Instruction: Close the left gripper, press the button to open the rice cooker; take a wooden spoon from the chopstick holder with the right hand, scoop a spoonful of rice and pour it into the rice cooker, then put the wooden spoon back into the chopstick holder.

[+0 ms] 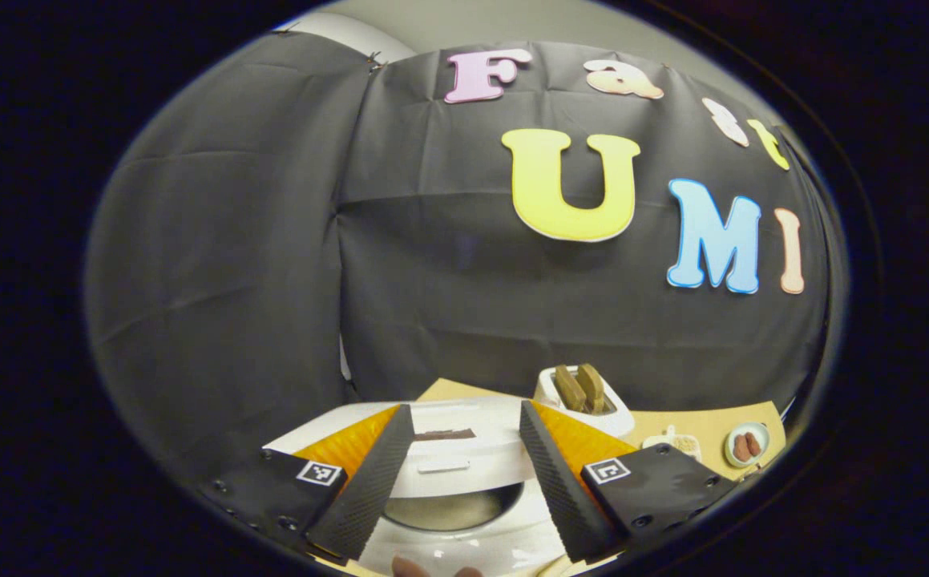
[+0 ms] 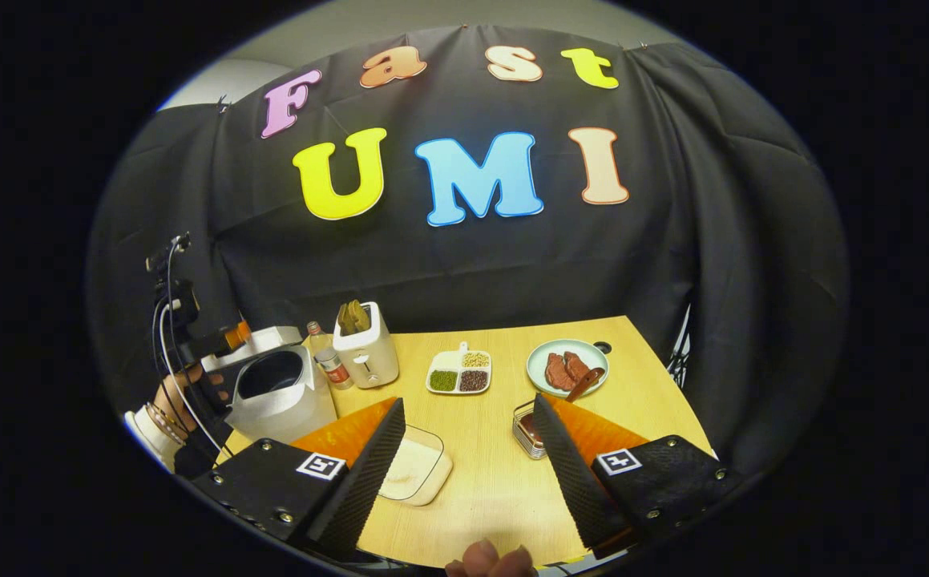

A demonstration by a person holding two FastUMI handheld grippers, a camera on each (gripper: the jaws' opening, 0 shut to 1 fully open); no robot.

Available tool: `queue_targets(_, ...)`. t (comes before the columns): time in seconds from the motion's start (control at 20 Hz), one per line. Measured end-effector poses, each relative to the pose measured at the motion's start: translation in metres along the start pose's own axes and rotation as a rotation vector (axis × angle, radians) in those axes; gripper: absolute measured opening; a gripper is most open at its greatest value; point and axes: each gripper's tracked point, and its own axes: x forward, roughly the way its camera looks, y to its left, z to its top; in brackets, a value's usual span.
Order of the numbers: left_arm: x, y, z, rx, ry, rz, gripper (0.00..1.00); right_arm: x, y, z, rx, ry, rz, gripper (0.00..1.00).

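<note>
Left gripper [image 1: 464,473] hangs wide open at the bottom of its view, fingers spread over the white rice cooker [image 1: 464,489], lid up, nothing held. In the right gripper view, the right gripper [image 2: 468,473] is wide open too and empty, low centre above the wooden table [image 2: 496,473]. The cooker sits at the lower left, and a wooden spoon [image 2: 584,385] leans on the plate [image 2: 548,353] right of centre.

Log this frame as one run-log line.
rice cooker: lid open | left gripper: open, over cooker | right gripper: open, empty, above table | wooden spoon: on plate
</note>
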Motion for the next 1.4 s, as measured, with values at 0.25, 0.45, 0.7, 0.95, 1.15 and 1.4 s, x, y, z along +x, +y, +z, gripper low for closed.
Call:
queue_targets(0.25, -0.008, 0.0, -0.08, 0.057, 0.122, 0.027, 0.95, -0.009, 0.003, -0.012, -0.018, 0.018, 0.008, 0.98)
queue_targets(0.45, -0.01, 0.001, -0.11, 0.06, 0.183, 0.042, 0.98, -0.017, 0.0, -0.021, 0.003, 0.034, 0.004, 0.98)
queue_targets(0.7, -0.014, 0.007, -0.111, 0.031, 0.191, 0.064, 0.99, -0.029, 0.0, -0.028, 0.008, 0.036, 0.007, 0.98)
queue_targets(0.95, -0.02, 0.014, -0.111, 0.046, 0.219, 0.069, 0.99, -0.039, -0.005, -0.034, 0.0, 0.034, 0.03, 0.98)
queue_targets(1.15, -0.049, 0.011, -0.083, 0.013, 0.197, 0.085, 0.99, -0.041, -0.013, -0.023, 0.009, -0.006, 0.087, 0.98)
queue_targets(1.4, -0.156, -0.03, -0.016, -0.051, 0.072, 0.037, 0.99, -0.058, -0.041, 0.013, 0.013, -0.09, 0.165, 0.98)
